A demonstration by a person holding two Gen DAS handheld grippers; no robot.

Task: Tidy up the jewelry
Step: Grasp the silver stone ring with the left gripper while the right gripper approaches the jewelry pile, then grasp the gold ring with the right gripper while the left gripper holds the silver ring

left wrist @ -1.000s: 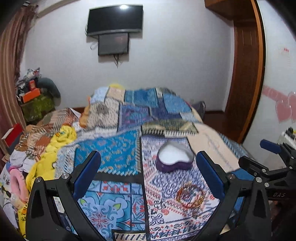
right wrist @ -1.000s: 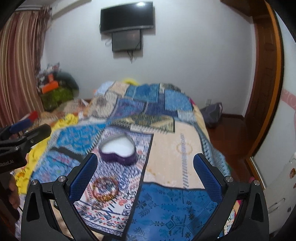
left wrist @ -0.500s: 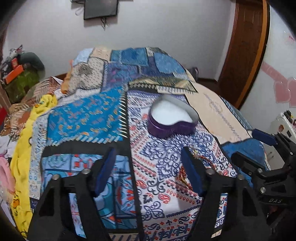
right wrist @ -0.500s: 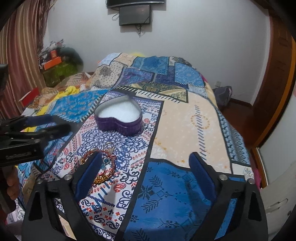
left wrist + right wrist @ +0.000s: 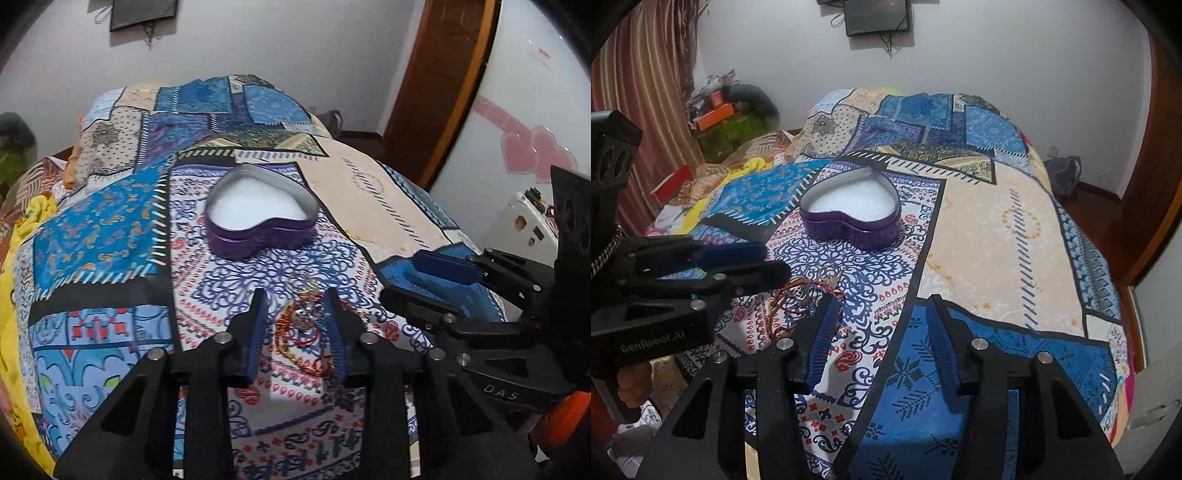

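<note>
The left gripper (image 5: 297,325) is low over the patchwork bedspread (image 5: 103,236), its blue-padded fingers (image 5: 256,328) set either side of a tangle of red and gold bangles and chains (image 5: 301,323). The fingers are narrowed around the pile with a gap between them; whether they actually pinch it, I cannot tell. Just beyond the jewelry sits the open purple heart-shaped tin (image 5: 258,221) with its white lining, empty. The right gripper (image 5: 882,328) hangs beside, over the blue patch, fingers spread and holding nothing. A dark wall-mounted screen (image 5: 877,14) hangs on the far wall.
</note>
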